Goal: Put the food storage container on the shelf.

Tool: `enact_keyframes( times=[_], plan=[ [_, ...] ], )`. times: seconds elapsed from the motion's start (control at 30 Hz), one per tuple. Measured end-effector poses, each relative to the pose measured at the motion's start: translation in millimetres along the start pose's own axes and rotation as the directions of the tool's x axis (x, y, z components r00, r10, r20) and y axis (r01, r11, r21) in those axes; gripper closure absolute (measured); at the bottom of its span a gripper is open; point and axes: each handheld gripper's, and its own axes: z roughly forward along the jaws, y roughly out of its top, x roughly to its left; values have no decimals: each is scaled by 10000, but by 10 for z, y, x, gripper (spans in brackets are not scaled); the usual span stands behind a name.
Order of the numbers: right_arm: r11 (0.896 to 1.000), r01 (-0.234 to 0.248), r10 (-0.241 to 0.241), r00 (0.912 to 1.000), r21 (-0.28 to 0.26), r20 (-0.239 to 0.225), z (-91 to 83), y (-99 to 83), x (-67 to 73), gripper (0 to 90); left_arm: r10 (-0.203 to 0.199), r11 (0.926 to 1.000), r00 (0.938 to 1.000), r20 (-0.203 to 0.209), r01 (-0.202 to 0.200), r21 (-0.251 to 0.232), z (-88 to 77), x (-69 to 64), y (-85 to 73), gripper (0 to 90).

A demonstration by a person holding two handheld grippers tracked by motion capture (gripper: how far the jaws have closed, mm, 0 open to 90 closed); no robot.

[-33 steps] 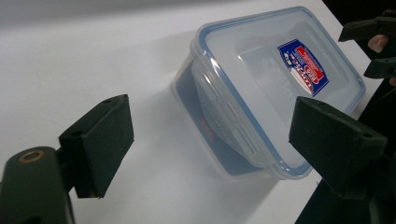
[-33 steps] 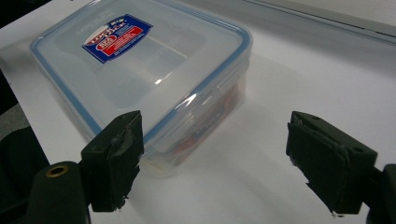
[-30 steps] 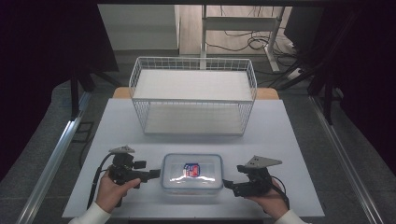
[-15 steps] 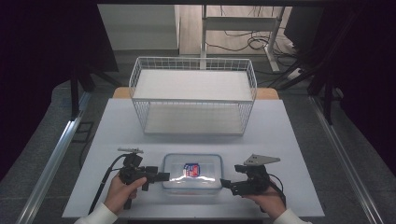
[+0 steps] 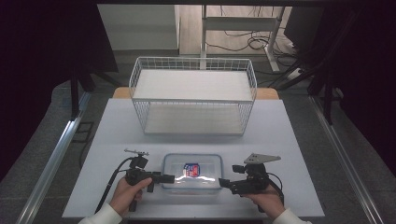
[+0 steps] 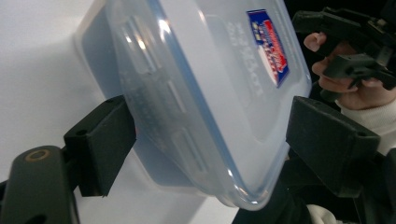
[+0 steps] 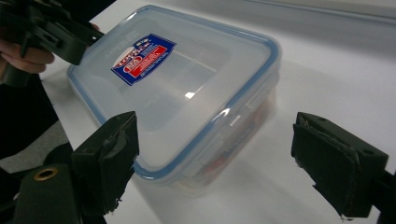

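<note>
Lidded container (image 5: 192,173) lies flat, long axis left-right (label up).

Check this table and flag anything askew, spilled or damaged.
Nothing stands out. The clear container sits flat on the white table, lid on, no spill visible. The wire basket stands upright behind it. The left gripper and right gripper are open at the container's ends.
</note>
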Motion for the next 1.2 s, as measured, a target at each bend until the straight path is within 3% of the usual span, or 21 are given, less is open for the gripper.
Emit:
enact_keyframes(
  times=[0.13,0.27,0.37,0.47,0.57,0.7,0.87,0.9,1.0,1.03,1.13,1.2],
  plan=[
    [9995,-251,256,9993,175,-289,80,14,-1,146,-70,10000,9999,-109,69,-64,-12,11,5,204],
    [9906,-1325,1341,9898,340,-473,164,23,-53,138,-66,9998,9997,-246,62,-169,-32,5,-2,264],
    [9657,-2500,2555,9630,705,-858,251,-4,-124,142,-16,9998,9996,-295,9,-217,-42,-3,-5,286],
    [9548,-2806,2897,9524,980,-953,303,-16,-142,154,-72,9997,9996,-280,65,-253,-44,-1,-5,290],
    [9393,-3283,3380,9354,998,-1042,328,-20,-161,191,-84,9996,9996,-271,76,-273,-45,1,-6,295],
    [9318,-3449,3585,9231,1126,-1391,360,-22,-154,240,-113,9995,9996,-263,105,-289,-45,2,-7,298],
    [9156,-3838,3985,9059,1195,-1437,348,-22,-173,294,-91,9995,9995,-311,82,-296,-43,-7,-8,296],
    [9040,-4082,4241,8939,1270,-1452,334,-23,-178,315,-82,9995,9995,-313,73,-299,-44,-6,-8,296],
    [8922,-4347,4499,8796,1227,-1548,311,-41,-191,354,-73,9995,9995,-317,64,-302,-45,-10,-10,297],
    [8841,-4498,4656,8711,1266,-1562,301,-46,-196,366,-57,9995,9994,-330,47,-310,-48,-14,-13,299],
    [8784,-4612,4767,8644,1255,-1600,286,-49,-196,385,-12,9994,9994,-359,-1,-343,-58,-29,-21,308],
    [8783,-4624,4771,8643,1217,-1594,276,-50,-192,395,-7,9993,9994,-347,-5,-365,-65,-31,-22,317]
  ],
)
